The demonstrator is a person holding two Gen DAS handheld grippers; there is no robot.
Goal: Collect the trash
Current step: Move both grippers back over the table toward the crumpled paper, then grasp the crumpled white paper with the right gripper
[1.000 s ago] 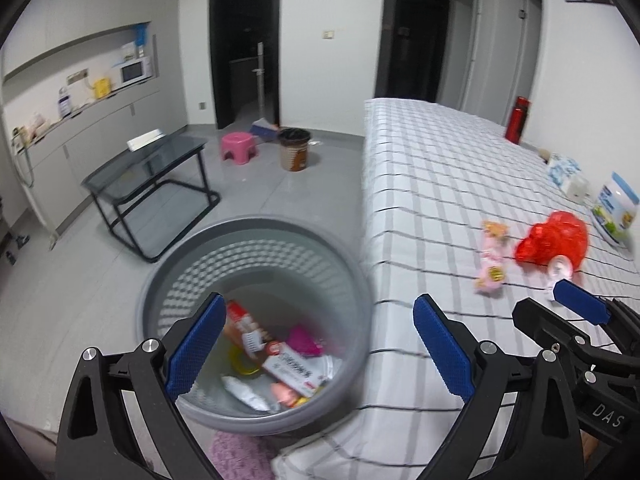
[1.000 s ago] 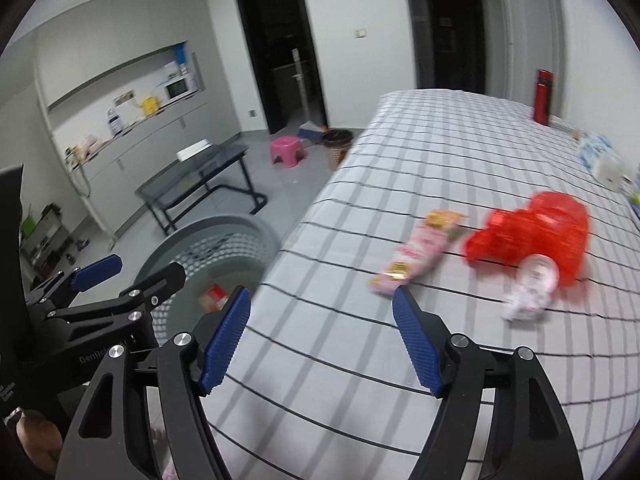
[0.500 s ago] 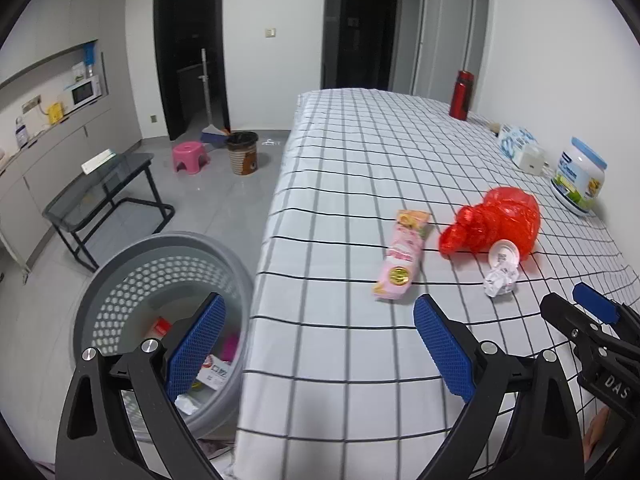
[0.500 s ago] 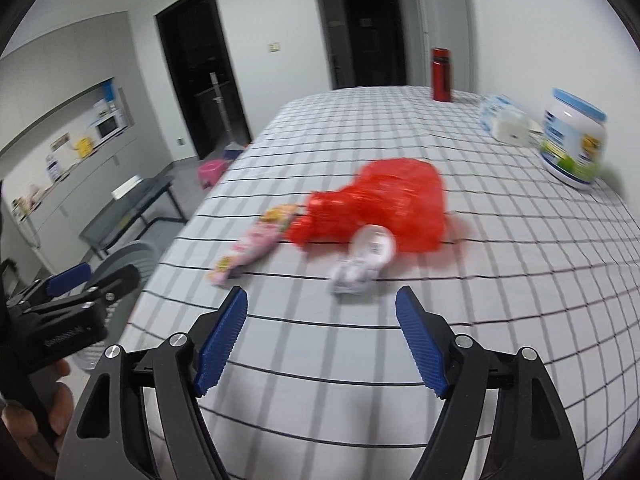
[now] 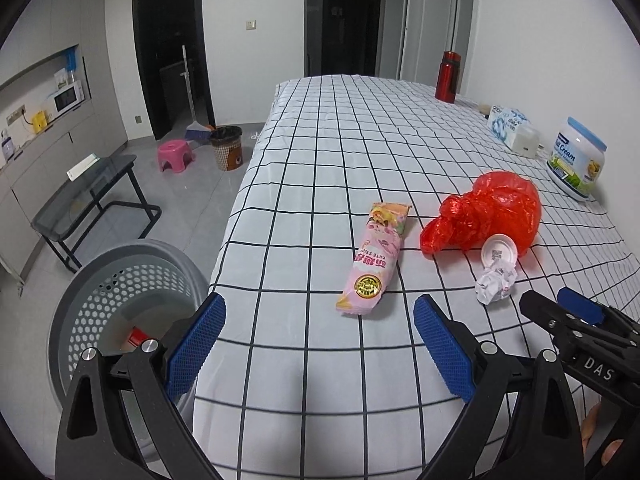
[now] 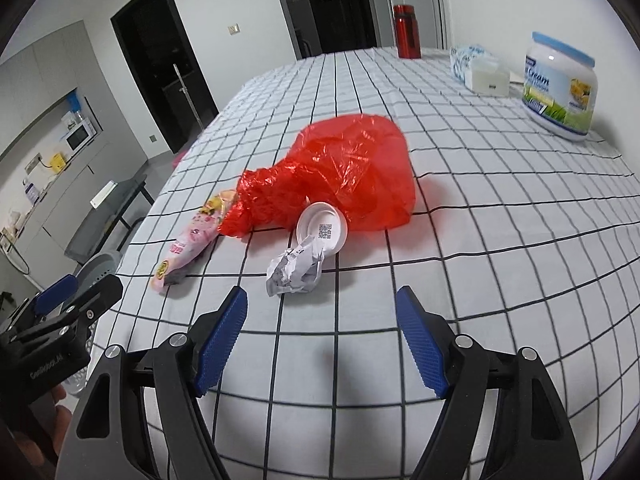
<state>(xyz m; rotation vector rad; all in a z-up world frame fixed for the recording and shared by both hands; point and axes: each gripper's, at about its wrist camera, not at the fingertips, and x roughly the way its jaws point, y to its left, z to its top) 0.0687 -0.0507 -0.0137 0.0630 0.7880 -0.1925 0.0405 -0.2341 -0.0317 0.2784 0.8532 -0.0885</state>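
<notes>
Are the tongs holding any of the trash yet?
No. Both the left tongs and right tongs are open and empty, above the checked cloth.

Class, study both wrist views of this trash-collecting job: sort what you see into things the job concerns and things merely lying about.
Belongs to the job:
pink snack wrapper
red plastic bag
crumpled paper
white lid
grey basket

Lying about:
red bottle
cream tub
tissue pack
pink stool

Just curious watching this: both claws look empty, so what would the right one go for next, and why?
Probably ease the right gripper forward and down onto the crumpled paper: its jaws stand open and empty, and that scrap lies nearest, just ahead of them.
</notes>
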